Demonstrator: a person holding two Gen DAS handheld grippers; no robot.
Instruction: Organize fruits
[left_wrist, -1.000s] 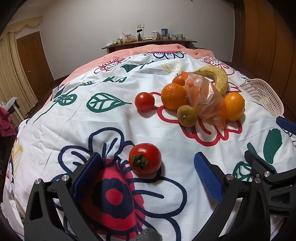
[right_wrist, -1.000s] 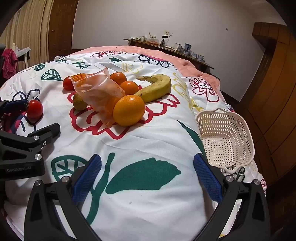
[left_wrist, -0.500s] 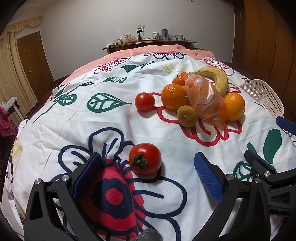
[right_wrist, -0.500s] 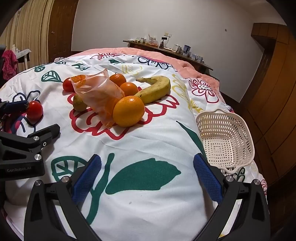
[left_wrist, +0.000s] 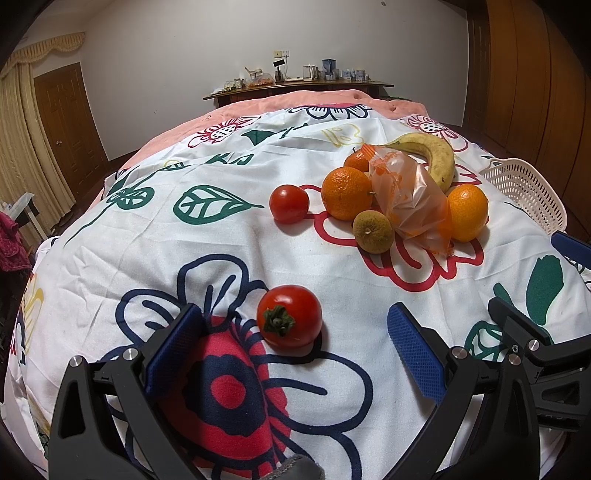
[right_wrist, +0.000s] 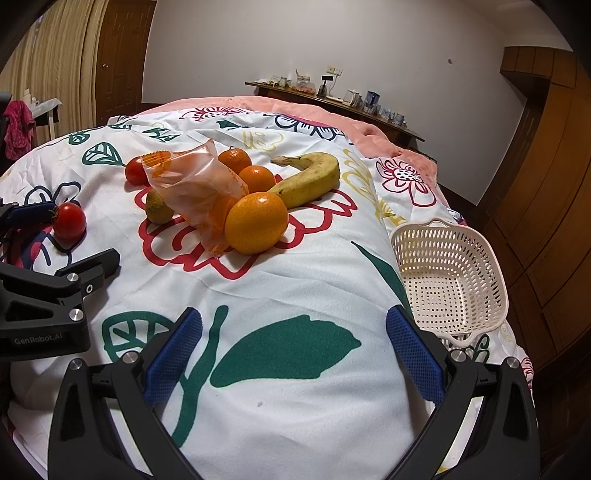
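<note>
A red tomato lies on the floral cloth just ahead of my open left gripper, between its blue pads. It also shows in the right wrist view. Farther off lie a second tomato, oranges, a greenish-brown fruit, a banana and an orange-tinted plastic bag. My right gripper is open and empty above bare cloth. A white perforated basket stands to its right. The big orange is nearest it.
The cloth covers a bed with a pink blanket at the far end. A wooden shelf with small items runs along the back wall. Wooden wardrobes stand on the right. The basket sits near the bed's right edge.
The right wrist view has tilted slightly, so the fruit and basket sit a little lower in frame. The left gripper and the tomato have not moved.
</note>
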